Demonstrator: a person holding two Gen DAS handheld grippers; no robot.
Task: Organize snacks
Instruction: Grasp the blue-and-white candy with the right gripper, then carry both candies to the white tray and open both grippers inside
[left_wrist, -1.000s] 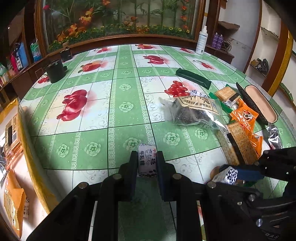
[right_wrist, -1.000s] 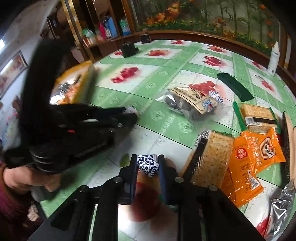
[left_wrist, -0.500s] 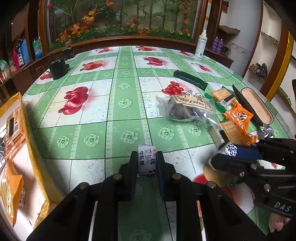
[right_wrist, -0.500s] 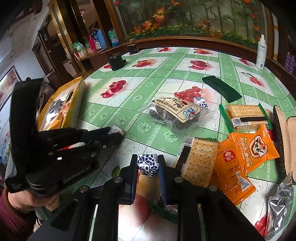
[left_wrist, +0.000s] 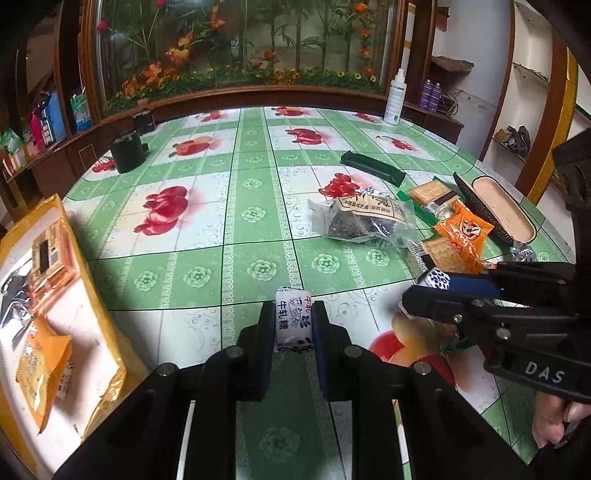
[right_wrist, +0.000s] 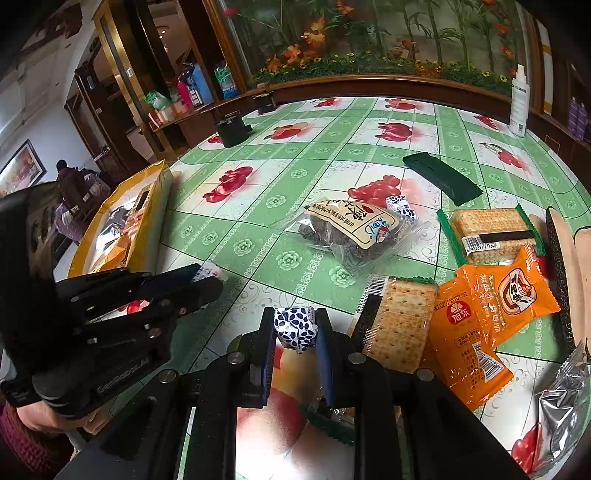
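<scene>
Left gripper (left_wrist: 294, 325) is clamped on a white wrapped candy (left_wrist: 294, 322) printed 牛轧糖 — legible only in its own view. Right gripper (right_wrist: 295, 328), at three o'clock, pinches a blue-and-white patterned candy (right_wrist: 295, 326); its side reads "DAS".

Each camera sits on a gripper and looks forward and down along its two fingers, close above the green flowered table (left_wrist: 229, 206); the left one faces across the table to the plant window (left_wrist: 240, 48), with the yellow bag (left_wrist: 92, 302) at its left edge and the right gripper (left_wrist: 424, 284) coming in from its right; the right one faces the same way from further right, with the left gripper (right_wrist: 212, 277) at its left; both see the clear snack bag (left_wrist: 364, 221) (right_wrist: 351, 229), the orange packet (left_wrist: 461, 232) (right_wrist: 491, 306) and the white bottle (left_wrist: 395, 96) (right_wrist: 519, 99).
</scene>
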